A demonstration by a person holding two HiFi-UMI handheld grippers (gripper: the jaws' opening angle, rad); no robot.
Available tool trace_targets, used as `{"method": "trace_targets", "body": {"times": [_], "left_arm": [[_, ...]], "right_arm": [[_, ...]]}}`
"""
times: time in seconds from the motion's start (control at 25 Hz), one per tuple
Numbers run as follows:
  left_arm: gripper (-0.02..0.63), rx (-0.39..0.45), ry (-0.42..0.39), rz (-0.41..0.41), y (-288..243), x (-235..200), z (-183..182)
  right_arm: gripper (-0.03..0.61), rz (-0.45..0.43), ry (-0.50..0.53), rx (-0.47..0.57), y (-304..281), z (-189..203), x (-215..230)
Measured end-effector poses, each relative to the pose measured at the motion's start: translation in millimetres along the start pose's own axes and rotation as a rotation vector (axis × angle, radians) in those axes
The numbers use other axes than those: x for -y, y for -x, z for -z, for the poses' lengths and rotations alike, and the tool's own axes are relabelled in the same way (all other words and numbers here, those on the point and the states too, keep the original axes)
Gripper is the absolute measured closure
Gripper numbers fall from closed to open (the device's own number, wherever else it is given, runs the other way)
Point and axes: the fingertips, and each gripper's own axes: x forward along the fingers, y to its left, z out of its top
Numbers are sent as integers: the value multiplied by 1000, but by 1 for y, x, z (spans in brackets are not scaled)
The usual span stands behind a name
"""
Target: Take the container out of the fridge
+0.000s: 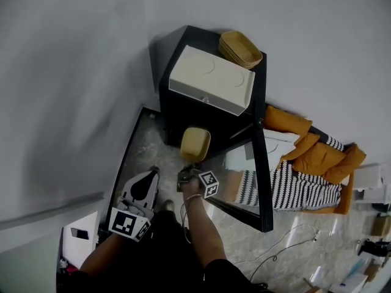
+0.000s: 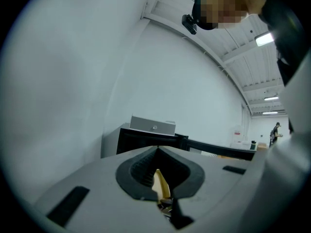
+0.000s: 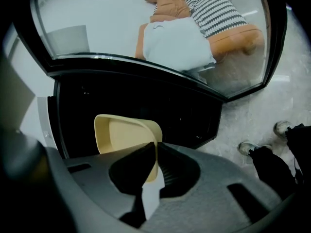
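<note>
The right gripper (image 1: 188, 171) (image 3: 155, 144) has its jaws clamped tight on the rim of the container (image 1: 195, 144) (image 3: 121, 132). Only the thin wall of the container sits between the pads.

The container is a shallow, pale yellow tub with rounded corners and a raised lip. It looks empty. In the right gripper view it is tipped on edge with its hollow side facing the camera, at 11 o'clock from the jaw tips. In the head view it hangs at 12 o'clock from that gripper, above the floor (image 1: 146, 145) and just in front of the open front of the fridge (image 1: 183, 112) (image 3: 136, 96).

The fridge is low and black with a dark interior. Its glass door (image 1: 264, 182) (image 3: 146, 67) swings out toward 4 o'clock in the head view.

A white box (image 1: 211, 78) (image 2: 153, 125) lies on top of the fridge. A stack of tan bowls (image 1: 240, 49) sits at 1 o'clock from the box.

The left gripper (image 1: 151, 174) (image 2: 158, 149) is at 8 o'clock from the container, well apart from it. Its jaws are together at the tips and grip nothing.
</note>
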Motion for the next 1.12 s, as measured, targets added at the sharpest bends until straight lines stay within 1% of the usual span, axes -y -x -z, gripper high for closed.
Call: {"method": "trace_targets", "body": {"times": [0.24,0.4,0.6,0.76,0.96,1.12], "left_arm": [[611,-6,5,-1,11,12,-6],[611,-16,16,18,11,13,-9],[611,-36,19,41,14,4,-9],[611,-33,22,45,20,-12,-15],[611,-25,23,72,31,-32,-7],[611,-23,29,76,40,-43,-18]], "right_arm": [[566,21,11,-14,28,10,4],[565,26,10,-6,49,16,4],[566,29,59,25,73,18,-5],[566,44,134,43,91,23,-16],[566,72,259,56,110,29,-28],[566,94,361,59,126,33,-39]]}}
